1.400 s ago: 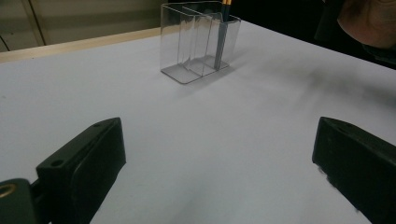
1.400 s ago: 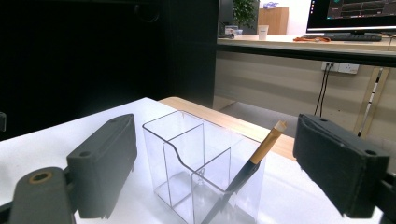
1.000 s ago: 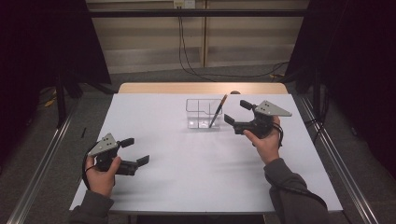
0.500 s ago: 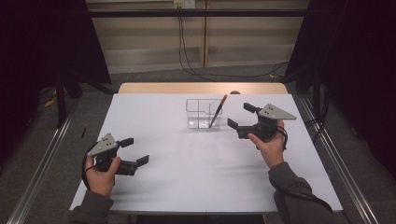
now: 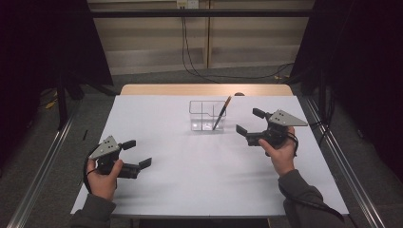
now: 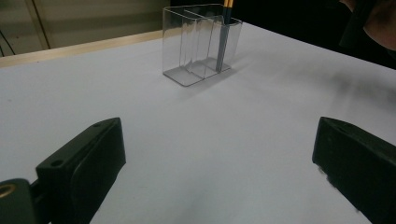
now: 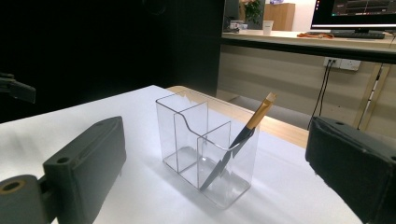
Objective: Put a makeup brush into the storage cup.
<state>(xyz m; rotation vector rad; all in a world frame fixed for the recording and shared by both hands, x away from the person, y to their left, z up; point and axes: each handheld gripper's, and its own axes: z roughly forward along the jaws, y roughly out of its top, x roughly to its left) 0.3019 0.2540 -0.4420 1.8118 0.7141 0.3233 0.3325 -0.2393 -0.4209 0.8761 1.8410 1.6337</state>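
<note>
left hand: wrapped round the handle of its tool, forearm coming in from the bottom edge
left black two-jaw gripper: jaws spread wide, low over the near left, aimed right
right hand: gripping from below, sleeve trailing down
right black two-jaw gripper: jaws gaping, aimed left

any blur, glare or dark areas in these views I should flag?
High view: room edges beyond the white table fall to black; the table itself is evenly lit. Left gripper view: the near claw is soft, and the clear plastic organizer is sharper. Right gripper view: the brush is crisp, the left background is black, and the monitor at top right is bright.
</note>
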